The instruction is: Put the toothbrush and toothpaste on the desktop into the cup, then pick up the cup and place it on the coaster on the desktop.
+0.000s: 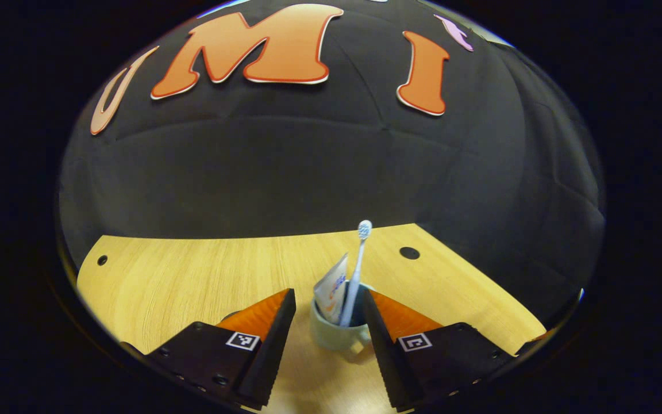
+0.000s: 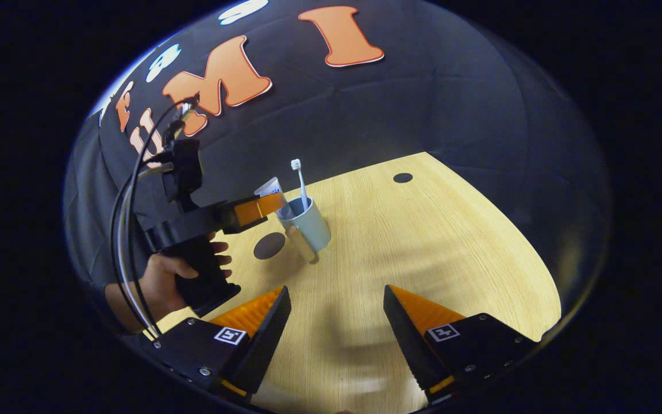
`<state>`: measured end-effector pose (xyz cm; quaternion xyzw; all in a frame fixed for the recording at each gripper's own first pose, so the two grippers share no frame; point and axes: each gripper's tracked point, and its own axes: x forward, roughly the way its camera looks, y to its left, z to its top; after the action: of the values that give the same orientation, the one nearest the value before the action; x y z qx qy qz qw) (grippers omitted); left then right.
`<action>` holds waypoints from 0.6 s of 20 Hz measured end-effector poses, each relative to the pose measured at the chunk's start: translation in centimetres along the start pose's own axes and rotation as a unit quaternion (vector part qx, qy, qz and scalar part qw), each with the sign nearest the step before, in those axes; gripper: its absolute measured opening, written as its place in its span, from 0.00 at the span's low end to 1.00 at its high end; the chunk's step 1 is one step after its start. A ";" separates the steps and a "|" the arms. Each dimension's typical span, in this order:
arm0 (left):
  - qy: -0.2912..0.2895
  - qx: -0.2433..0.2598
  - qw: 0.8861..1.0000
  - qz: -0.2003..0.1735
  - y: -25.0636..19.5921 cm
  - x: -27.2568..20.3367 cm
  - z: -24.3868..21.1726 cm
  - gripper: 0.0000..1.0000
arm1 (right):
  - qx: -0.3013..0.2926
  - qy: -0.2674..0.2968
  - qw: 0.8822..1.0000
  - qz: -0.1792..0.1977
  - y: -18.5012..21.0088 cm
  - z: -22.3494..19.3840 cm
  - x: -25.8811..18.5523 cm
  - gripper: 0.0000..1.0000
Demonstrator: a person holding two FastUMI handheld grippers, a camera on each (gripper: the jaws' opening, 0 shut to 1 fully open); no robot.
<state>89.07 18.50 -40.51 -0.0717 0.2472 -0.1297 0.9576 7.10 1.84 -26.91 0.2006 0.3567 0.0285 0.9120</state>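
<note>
A pale green cup [image 1: 331, 333] stands on the wooden desktop [image 1: 193, 276] with a white toothbrush [image 1: 360, 259] and a toothpaste tube [image 1: 331, 287] upright in it. My left gripper [image 1: 329, 296] is open and straddles the cup; the right finger touches its side, while a strip of wood shows between the left finger and the cup. In the right gripper view the cup [image 2: 308, 227] sits right of a dark round coaster [image 2: 269, 245], and one of the left gripper's fingers [image 2: 259, 210] rests at its rim. My right gripper [image 2: 337, 299] is open with nothing in it, well short of the cup.
A person's hand [image 2: 161, 276] holds the left gripper's handle, with cables looping above it. The desktop has small dark holes [image 1: 409, 252] [image 2: 403, 177] near its far edge. A sliver of the coaster [image 1: 230, 315] peeks past the left finger. Bare wood [image 2: 451, 241] lies right of the cup.
</note>
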 end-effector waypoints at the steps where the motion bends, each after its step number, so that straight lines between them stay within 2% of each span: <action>1: -0.004 -0.005 1.000 -0.014 -0.5 -0.7 0.7 0.72 | -0.003 0.003 1.000 0.000 0.0 0.1 0.1 0.99; 3: -0.003 -0.013 0.999 -0.038 -1.5 -2.1 1.7 0.72 | -0.008 0.008 1.000 0.003 0.2 0.6 0.7 0.99; 6: -0.003 -0.018 0.999 -0.034 -0.5 -5.0 2.5 0.72 | -0.017 0.015 1.000 0.008 0.9 1.5 2.2 0.98; 12: -0.005 -0.029 0.999 0.020 4.8 -11.4 2.9 0.75 | -0.048 0.018 0.999 0.017 3.5 4.9 6.3 0.98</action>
<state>81.93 26.57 -33.84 -0.0952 0.2474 -0.1028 0.9587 15.33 4.57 -26.36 0.1622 0.3677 0.0649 0.9134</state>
